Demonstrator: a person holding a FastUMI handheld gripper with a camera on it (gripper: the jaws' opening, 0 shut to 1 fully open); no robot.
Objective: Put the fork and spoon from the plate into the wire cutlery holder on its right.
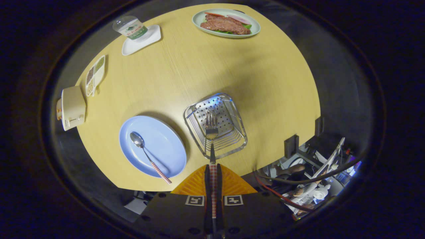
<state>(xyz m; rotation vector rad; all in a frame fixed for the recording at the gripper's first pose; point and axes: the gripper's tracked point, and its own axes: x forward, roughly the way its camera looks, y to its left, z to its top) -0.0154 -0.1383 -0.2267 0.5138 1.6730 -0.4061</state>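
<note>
My gripper [212,168] is shut on the fork [211,127], both fingers pressed on its checked handle. The fork's tines point ahead of the fingers and hang over the wire cutlery holder [232,146], above its perforated floor. Whether the tines touch the floor I cannot tell. To the holder's left lies the blue plate [166,136]. The spoon [143,149] rests on that plate, bowl toward the far side, its checked handle sticking out over the plate's near rim.
On the round wooden table [265,83] stand a plate of meat [226,22] at the far side, a water bottle on a white tray [134,31], a divided dish [95,74] and a cream toaster [71,108]. Cables and gear [308,186] lie beyond the table's near right edge.
</note>
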